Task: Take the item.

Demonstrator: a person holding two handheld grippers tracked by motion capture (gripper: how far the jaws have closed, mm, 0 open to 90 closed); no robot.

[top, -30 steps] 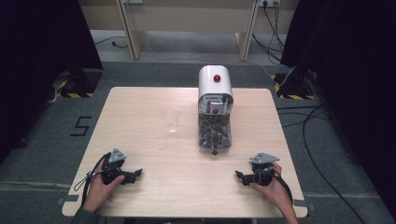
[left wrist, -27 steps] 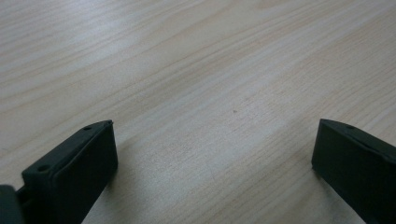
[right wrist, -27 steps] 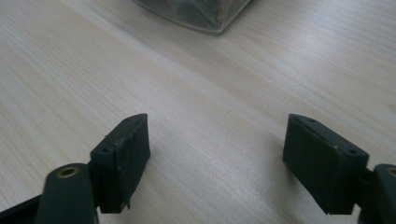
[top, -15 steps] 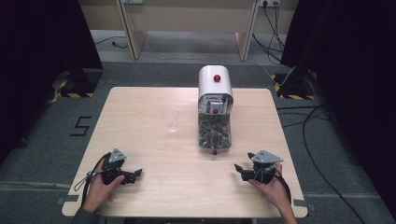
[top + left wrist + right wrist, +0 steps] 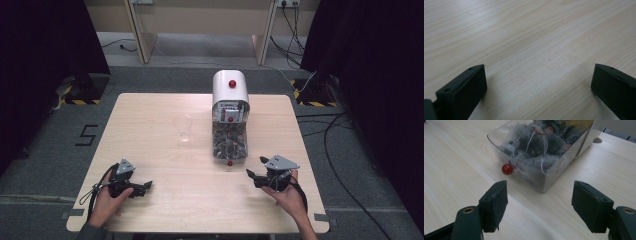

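Note:
A white tea-bag dispenser (image 5: 230, 90) with a red knob on top stands at the table's far middle. Its clear drawer (image 5: 229, 142) sticks out toward me, packed with dark mesh tea bags (image 5: 536, 142), and a red knob (image 5: 507, 169) sits on its front. A clear glass cup (image 5: 183, 128) stands left of the drawer. My right gripper (image 5: 255, 170) hovers just right of the drawer front. It is open, its jaws have just been closing a little, and nothing is between them (image 5: 540, 205). My left gripper (image 5: 144, 186) rests open on bare wood (image 5: 537, 85) at the near left.
The light wooden table (image 5: 150, 115) has its edges close to both hands at the near side. Dark floor with cables and wooden furniture legs lies beyond the far edge.
My right gripper has risen and edged toward the drawer front, with its jaws a little narrower. The left gripper has stayed put.

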